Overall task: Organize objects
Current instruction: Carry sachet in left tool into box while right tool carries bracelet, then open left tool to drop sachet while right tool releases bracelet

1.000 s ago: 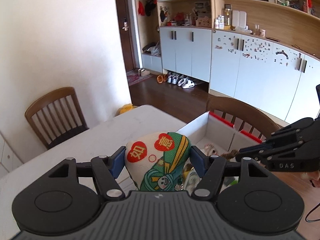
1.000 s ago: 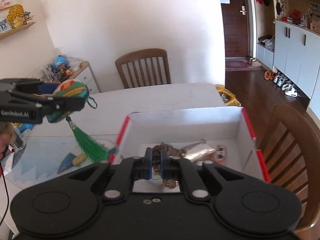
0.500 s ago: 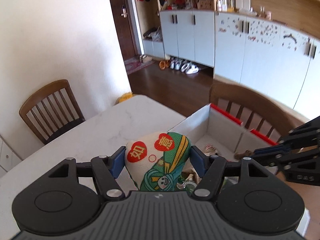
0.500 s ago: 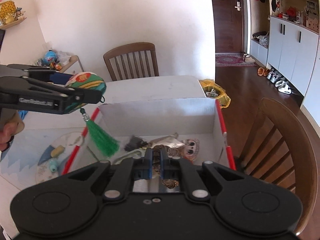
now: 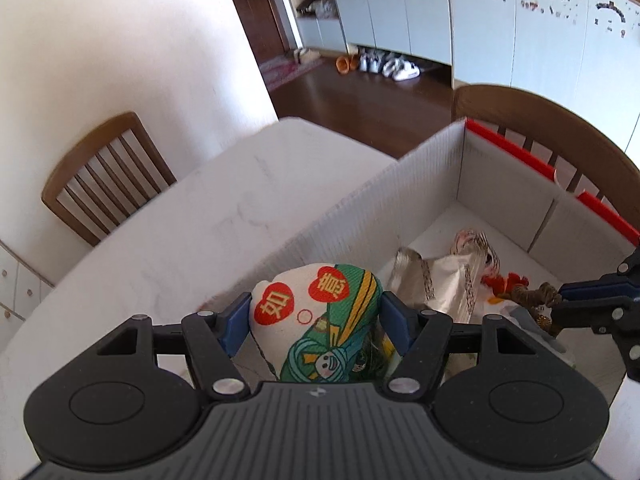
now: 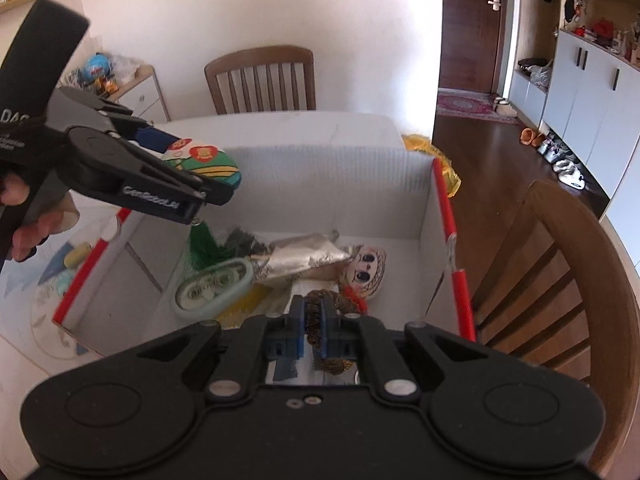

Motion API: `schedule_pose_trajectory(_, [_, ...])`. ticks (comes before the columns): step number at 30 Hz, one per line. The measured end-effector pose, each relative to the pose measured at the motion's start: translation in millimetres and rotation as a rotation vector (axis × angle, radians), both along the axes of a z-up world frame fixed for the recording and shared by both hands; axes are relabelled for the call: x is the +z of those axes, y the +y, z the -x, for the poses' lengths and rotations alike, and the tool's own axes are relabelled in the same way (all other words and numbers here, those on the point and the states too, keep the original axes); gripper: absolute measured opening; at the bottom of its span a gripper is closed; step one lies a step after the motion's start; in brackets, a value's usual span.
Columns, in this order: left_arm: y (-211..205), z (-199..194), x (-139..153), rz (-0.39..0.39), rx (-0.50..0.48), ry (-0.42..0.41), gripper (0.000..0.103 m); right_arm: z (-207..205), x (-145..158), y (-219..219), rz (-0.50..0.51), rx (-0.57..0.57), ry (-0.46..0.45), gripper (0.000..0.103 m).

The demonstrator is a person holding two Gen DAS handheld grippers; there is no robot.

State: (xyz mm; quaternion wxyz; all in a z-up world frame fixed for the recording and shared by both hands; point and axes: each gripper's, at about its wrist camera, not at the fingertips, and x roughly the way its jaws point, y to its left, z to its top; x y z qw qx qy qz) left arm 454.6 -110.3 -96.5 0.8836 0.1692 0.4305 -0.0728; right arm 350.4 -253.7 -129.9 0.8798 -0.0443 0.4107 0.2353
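My left gripper (image 5: 316, 320) is shut on a stuffed cloth charm (image 5: 320, 320), white and green with red hearts. A green tassel (image 6: 200, 242) hangs below the charm (image 6: 204, 162), over the left end of the white cardboard box (image 6: 332, 168). My right gripper (image 6: 314, 316) is shut on a brown braided cord (image 6: 316, 320) low inside the box (image 5: 360, 216). From the left wrist view the right gripper (image 5: 560, 300) enters at the right edge with the cord (image 5: 536, 294).
In the box lie a silver foil pouch (image 6: 304, 258), a doll face (image 6: 366, 270), a pale green oval case (image 6: 214, 290) and yellow items. The box stands on a white table (image 5: 168, 248) with wooden chairs (image 6: 260, 78) around it. A hand (image 6: 28, 232) grips the left tool.
Both grippers have sunk toward the box. The left one carried the charm from beside the box to over its left end, and the tassel now dangles inside.
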Motion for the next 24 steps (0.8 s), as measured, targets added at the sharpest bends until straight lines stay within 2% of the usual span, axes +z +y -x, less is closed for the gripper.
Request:
schedule_pose_trajectory(4, [2.3,-3.7,-10.1,0.059,0.028,0.055,0.068,-0.1,-5.5,1.5,0.005,0.015,0.017,0.007])
schedule_pose_trajectory(11, [3.8,-7.8,-26.4,0.098,0.06,0.118,0.068,-1.6,-8.2,-2.8,-0.003,0.026,0.049,0.01])
schedule_pose_trajectory(18, [-0.3,-11.4,-32.7,0.1,0.075,0.135,0.069,-0.1,-3.8,-7.4,-0.02,0.026,0.052,0.021])
schedule_pose_trajectory(22, [-0.5,-13.3,-32.6,0.114,0.089,0.138,0.07,1.9,2.0,-11.2,-0.042,0.021,0.041,0.035])
schedule_pose_trajectory(24, [0.3,-12.0,-30.8,0.121,0.094,0.132,0.07,2.4,5.2,-13.6,-0.052,0.022,0.035,0.037])
